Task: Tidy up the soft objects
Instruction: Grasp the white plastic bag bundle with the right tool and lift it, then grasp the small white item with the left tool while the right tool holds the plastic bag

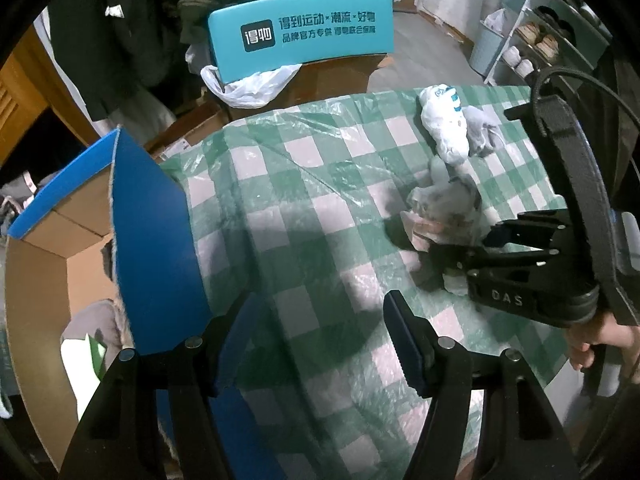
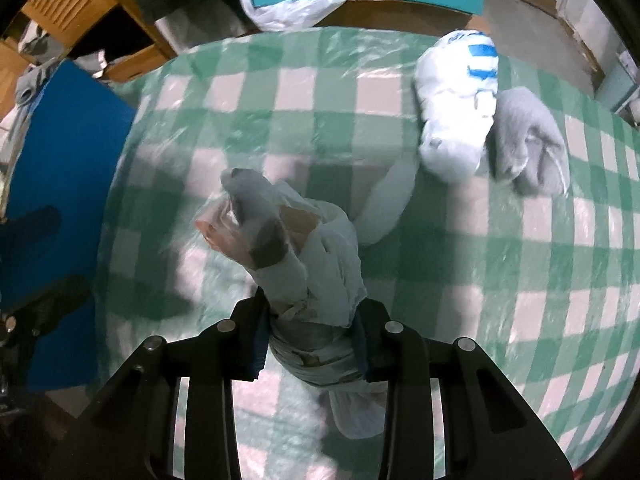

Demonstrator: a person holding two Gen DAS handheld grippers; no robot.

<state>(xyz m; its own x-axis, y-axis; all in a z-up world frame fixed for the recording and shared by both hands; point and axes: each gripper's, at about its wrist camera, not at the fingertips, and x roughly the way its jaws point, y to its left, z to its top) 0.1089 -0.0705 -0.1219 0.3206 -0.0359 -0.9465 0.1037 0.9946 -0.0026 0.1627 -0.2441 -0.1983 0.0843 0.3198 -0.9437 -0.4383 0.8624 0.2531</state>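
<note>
My right gripper (image 2: 310, 344) is shut on a bagged bundle of grey and white cloth (image 2: 296, 264), lifted a little above the green-checked table cover (image 2: 520, 264). The same bundle (image 1: 440, 208) shows in the left wrist view in front of the right gripper (image 1: 452, 256). Farther back lie a white bag with blue stripes (image 2: 456, 112) and a grey sock (image 2: 528, 148), side by side and touching. My left gripper (image 1: 316, 344) stands open with nothing between its fingers, beside a blue-sided cardboard box (image 1: 152, 232) that holds soft items.
A teal chair back with white lettering (image 1: 300, 36) stands beyond the table, a white plastic bag (image 1: 252, 84) under it. Dark coats hang at the back left. A shelf with shoes (image 1: 536, 44) is at the far right. A hand (image 1: 592, 340) grips the right tool.
</note>
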